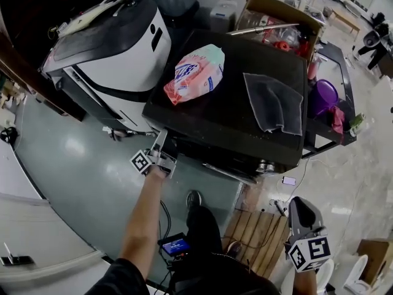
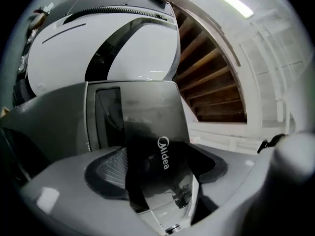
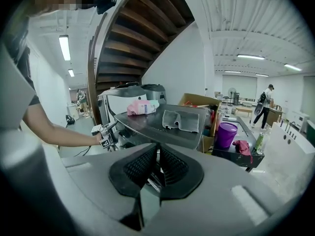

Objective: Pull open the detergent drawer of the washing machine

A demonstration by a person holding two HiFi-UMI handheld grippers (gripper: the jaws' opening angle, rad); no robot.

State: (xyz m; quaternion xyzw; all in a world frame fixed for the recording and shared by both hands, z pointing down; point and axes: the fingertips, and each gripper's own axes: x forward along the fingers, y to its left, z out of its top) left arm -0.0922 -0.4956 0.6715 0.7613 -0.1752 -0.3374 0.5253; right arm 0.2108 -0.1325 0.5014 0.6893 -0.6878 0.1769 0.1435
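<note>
Left gripper view, closest in: the left gripper point(image 2: 157, 167) has its jaws spread wide, and the glossy dark face of the detergent drawer point(image 2: 153, 132), white brand lettering turned sideways, stands between them. Neither ribbed pad appears to press on the panel, so the grip looks released rather than clamped.

The drawer sits at the front left corner of the washing machine point(image 1: 245, 137), just under the edge of its dark top. From the head view it seems to stand a little proud of the front, though how far out cannot be told.

The drawer is likely a light, stiff plastic tray on short runners. Its polished face looks slippery, so a pinch on the flat panel could slide off. The safer hold is probably over its edge or a finger recess, drawn straight out along the runners, since a twist or a sideways pull could make it bind.

The right gripper point(image 3: 157, 168) hangs low and well apart from the machine, at the person's right side, jaws together on nothing.

Farther back, a pink detergent bag point(image 1: 195, 74) lies near the top's rear left corner and a grey cloth point(image 1: 274, 103) toward its right edge. A white appliance point(image 1: 116, 48) stands beyond the left side.
</note>
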